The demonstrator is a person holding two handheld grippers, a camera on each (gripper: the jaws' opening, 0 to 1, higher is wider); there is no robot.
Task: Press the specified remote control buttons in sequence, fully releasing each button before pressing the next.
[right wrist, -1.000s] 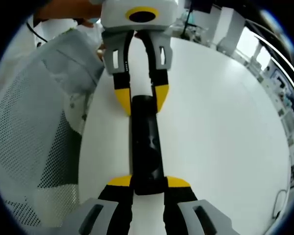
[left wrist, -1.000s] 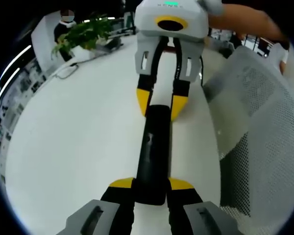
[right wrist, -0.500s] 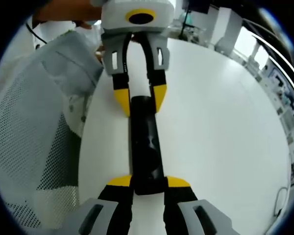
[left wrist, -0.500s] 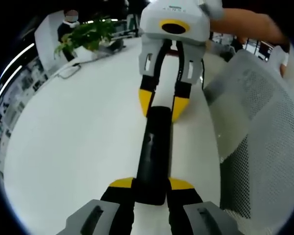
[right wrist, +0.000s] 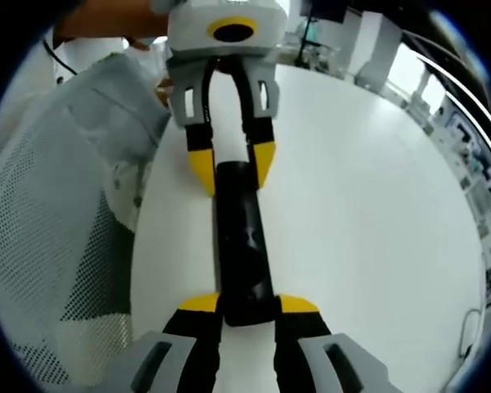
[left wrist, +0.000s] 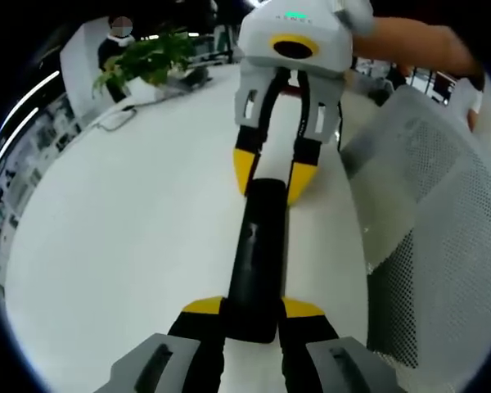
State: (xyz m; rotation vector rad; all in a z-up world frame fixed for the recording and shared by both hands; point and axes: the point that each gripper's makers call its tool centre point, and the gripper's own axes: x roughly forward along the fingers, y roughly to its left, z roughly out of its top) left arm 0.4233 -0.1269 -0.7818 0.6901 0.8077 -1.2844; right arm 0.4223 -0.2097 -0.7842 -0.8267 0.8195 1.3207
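A long black remote control (left wrist: 258, 246) hangs over the white table (left wrist: 131, 246), held at both ends. In the left gripper view my left gripper (left wrist: 252, 315) is shut on the near end, its yellow-tipped jaws pressed against the remote's sides. My right gripper (left wrist: 268, 176) comes in from the top, and its yellow fingertips (left wrist: 243, 168) clamp the far end. The right gripper view mirrors this: the right gripper (right wrist: 248, 311) is shut on the near end of the remote (right wrist: 241, 246), and the left gripper (right wrist: 231, 170) clamps the far end. The buttons are too dark to make out.
A grey mesh chair back (left wrist: 442, 246) stands close beside the table edge, also seen as the mesh chair (right wrist: 57, 246). A potted plant (left wrist: 143, 57) and a cable (left wrist: 106, 123) lie at the table's far side. A person's arm (left wrist: 409, 45) reaches behind the right gripper.
Both views have shifted a little with the hands. The two grippers keep the same hold on the remote.
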